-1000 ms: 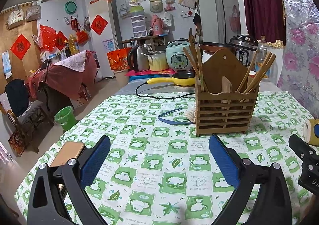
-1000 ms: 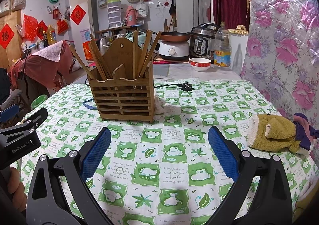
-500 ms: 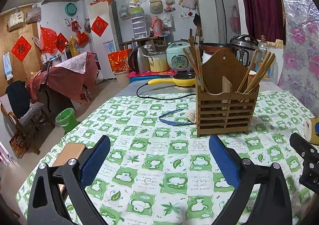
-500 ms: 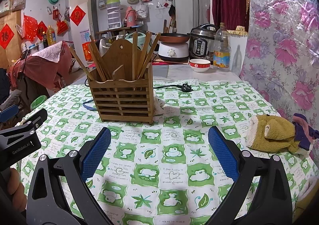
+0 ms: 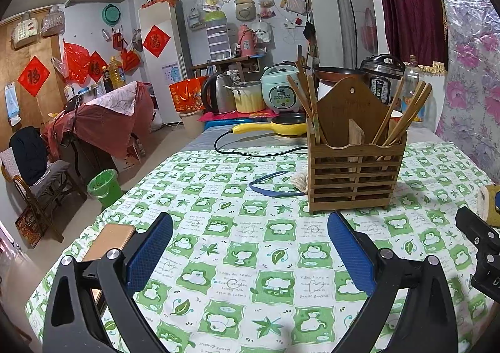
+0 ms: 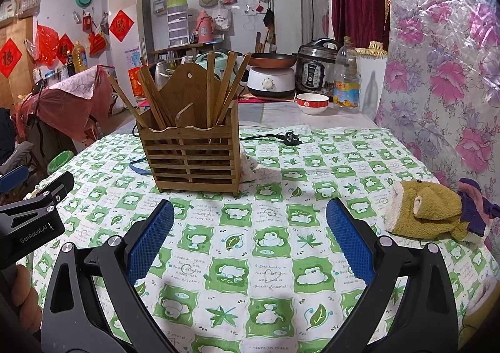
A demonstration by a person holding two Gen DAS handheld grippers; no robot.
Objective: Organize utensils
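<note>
Beside the wooden holder [image 6: 192, 153]: plush toy [image 6: 428, 214], phone [image 5: 109, 242].

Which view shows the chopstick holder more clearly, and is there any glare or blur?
Both sharp, no blur. Left wrist: wooden holder evenly lit, fisheye bends the room edges. Right wrist: holder nearer centre, soft shadows on the tablecloth, sheen on the floral wall covering.

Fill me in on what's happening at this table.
A person holds a two-finger gripper in each hand over a green-checked tablecloth. The left gripper and right gripper are both open and hold nothing. Ahead stands a wooden utensil holder with chopsticks upright in its compartments. No loose utensils show on the cloth, only a yellow plush cloth and a phone.
</note>
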